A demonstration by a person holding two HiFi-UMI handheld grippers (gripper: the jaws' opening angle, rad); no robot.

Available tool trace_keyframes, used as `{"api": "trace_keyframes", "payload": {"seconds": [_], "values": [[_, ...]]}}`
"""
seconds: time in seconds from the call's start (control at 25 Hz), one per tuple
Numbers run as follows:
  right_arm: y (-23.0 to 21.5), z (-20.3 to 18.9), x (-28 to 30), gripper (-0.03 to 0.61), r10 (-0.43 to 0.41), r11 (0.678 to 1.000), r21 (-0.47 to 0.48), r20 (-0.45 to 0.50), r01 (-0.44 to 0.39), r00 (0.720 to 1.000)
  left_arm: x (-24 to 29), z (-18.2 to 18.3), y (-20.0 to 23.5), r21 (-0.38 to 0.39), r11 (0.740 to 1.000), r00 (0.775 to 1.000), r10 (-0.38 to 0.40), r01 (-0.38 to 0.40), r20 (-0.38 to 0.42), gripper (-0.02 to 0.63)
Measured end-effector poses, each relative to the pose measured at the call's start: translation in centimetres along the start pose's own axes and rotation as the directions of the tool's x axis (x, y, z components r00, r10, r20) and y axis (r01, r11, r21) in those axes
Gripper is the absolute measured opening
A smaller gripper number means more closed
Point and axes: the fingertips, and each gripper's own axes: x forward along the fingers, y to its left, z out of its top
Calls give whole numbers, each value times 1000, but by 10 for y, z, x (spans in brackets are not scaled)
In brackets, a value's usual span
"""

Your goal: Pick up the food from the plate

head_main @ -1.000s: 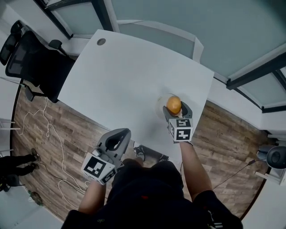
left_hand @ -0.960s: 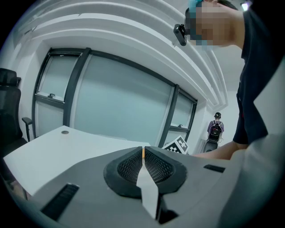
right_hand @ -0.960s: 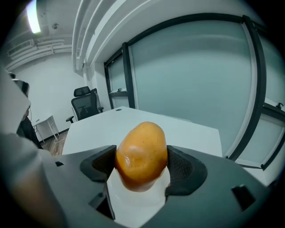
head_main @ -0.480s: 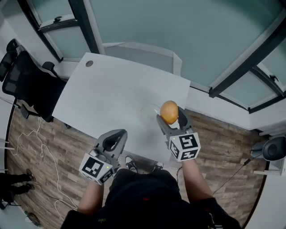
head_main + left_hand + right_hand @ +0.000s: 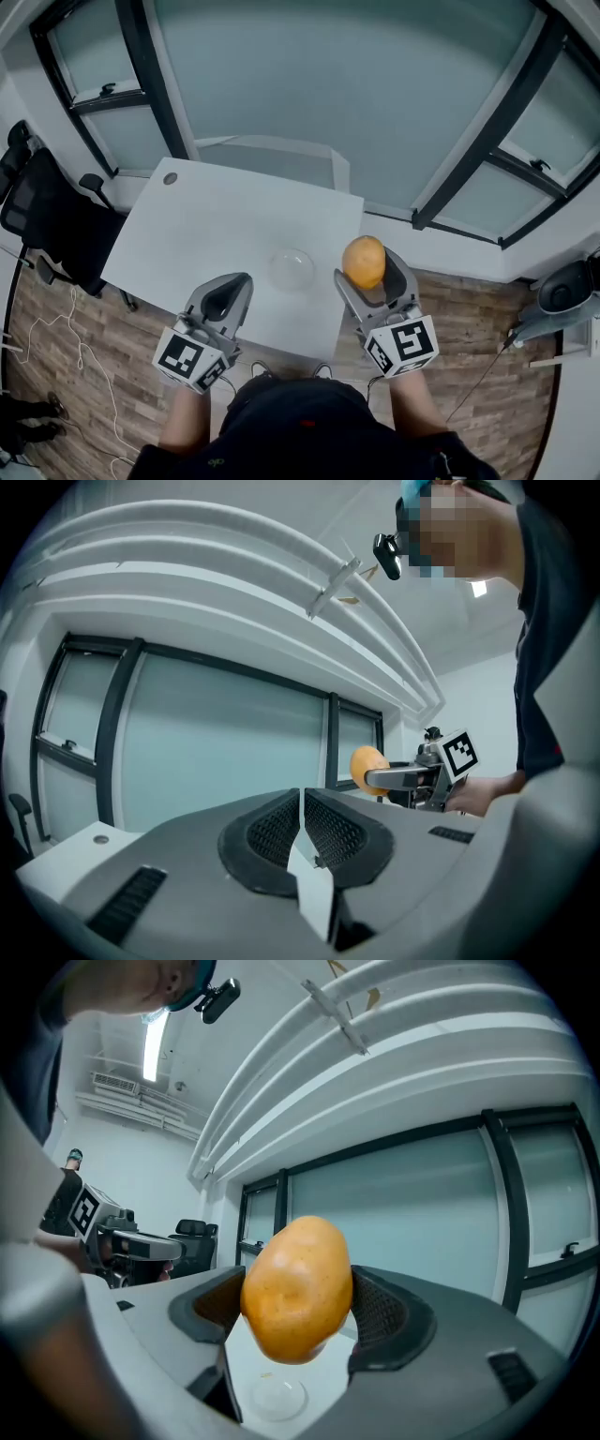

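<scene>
An orange, potato-shaped piece of food (image 5: 364,262) (image 5: 296,1288) is clamped between the jaws of my right gripper (image 5: 369,273), held high above the white table (image 5: 216,225). The same food (image 5: 367,763) appears small at the right of the left gripper view. The clear glass plate (image 5: 292,269) lies empty on the table, and the plate (image 5: 267,1396) shows far below the food in the right gripper view. My left gripper (image 5: 223,301) hovers over the table's near edge with its jaws closed together on nothing (image 5: 302,832).
A black office chair (image 5: 52,220) stands at the table's left. A round cable hole (image 5: 170,177) sits in the table's far left corner. Frosted glass panels with dark frames (image 5: 347,103) rise behind the table. Wooden flooring (image 5: 66,375) surrounds it.
My right gripper has lifted the food up off the plate and away from the table. The head view has tilted upward, so the table looks smaller. The left gripper stays low.
</scene>
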Motion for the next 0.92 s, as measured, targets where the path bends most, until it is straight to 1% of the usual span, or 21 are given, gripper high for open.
{"api": "trace_keyframes", "payload": {"seconds": [0.08, 0.24, 0.44, 0.92], "values": [[-3, 12, -12, 367, -8, 1000, -18, 25, 8, 1000, 2, 7, -3, 20, 1000, 1000, 3, -3, 8, 34], [-9, 24, -26, 367, -26, 999, -40, 52, 28, 998, 8, 10, -11, 31, 999, 1000, -11, 11, 3, 34], [-17, 24, -31, 367, -37, 998, -38, 50, 39, 998, 15, 12, -22, 44, 999, 999, -33, 33, 1, 34], [-16, 21, -24, 367, -31, 999, -23, 47, 32, 998, 21, 3, -27, 51, 997, 998, -59, 60, -30, 34]]}}
